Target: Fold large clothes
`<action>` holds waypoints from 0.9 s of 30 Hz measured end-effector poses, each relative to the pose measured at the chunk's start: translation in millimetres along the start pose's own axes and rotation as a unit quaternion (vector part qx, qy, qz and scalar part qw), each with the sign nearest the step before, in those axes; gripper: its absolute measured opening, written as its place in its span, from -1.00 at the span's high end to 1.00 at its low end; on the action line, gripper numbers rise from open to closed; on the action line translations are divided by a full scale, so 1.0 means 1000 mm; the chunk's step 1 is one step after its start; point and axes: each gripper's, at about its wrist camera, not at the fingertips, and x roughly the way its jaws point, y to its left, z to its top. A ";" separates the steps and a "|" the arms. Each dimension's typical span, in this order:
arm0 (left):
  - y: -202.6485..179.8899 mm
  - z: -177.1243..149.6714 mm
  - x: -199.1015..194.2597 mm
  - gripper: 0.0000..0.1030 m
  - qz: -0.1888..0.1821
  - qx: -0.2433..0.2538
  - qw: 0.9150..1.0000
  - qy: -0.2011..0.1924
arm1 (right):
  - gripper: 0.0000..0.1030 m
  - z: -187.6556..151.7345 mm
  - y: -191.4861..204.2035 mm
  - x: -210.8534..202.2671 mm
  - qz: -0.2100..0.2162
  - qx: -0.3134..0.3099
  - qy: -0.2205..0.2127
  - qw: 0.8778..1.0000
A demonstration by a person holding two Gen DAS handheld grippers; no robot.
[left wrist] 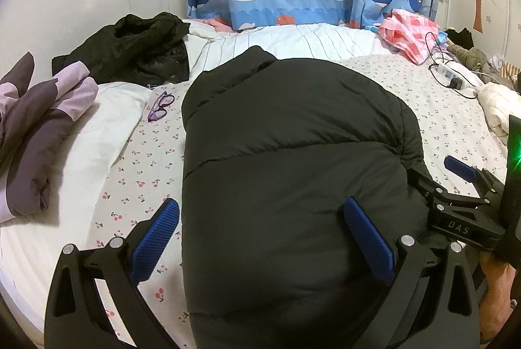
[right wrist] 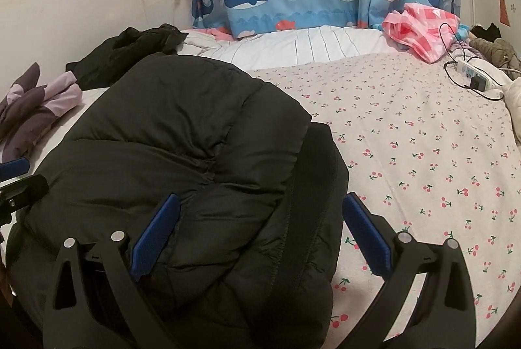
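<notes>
Right in front of your left hand-held gripper (left wrist: pixel 260 238), spread wide, the black puffy jacket (left wrist: pixel 293 153) lies on the bed (left wrist: pixel 439 108), running long, away from you. Your right hand-held gripper (right wrist: pixel 260 235), also spread, straddles its right edge.

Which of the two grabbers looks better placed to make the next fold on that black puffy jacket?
Probably the right gripper. Its open jaws straddle the black jacket at its loose, layered right edge, ready to pinch. The left gripper, also open, only straddles the jacket's smooth, bulky left side.
</notes>
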 end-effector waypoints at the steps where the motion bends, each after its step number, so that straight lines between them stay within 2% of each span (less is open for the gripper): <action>1: 0.000 0.000 -0.001 -0.88 0.000 0.001 1.000 -0.001 | -0.87 0.000 0.000 0.000 0.000 0.001 0.001 1.000; 27: 0.001 0.001 -0.002 -0.88 0.002 0.002 1.000 -0.004 | -0.87 0.000 0.003 0.000 -0.001 0.003 0.002 1.000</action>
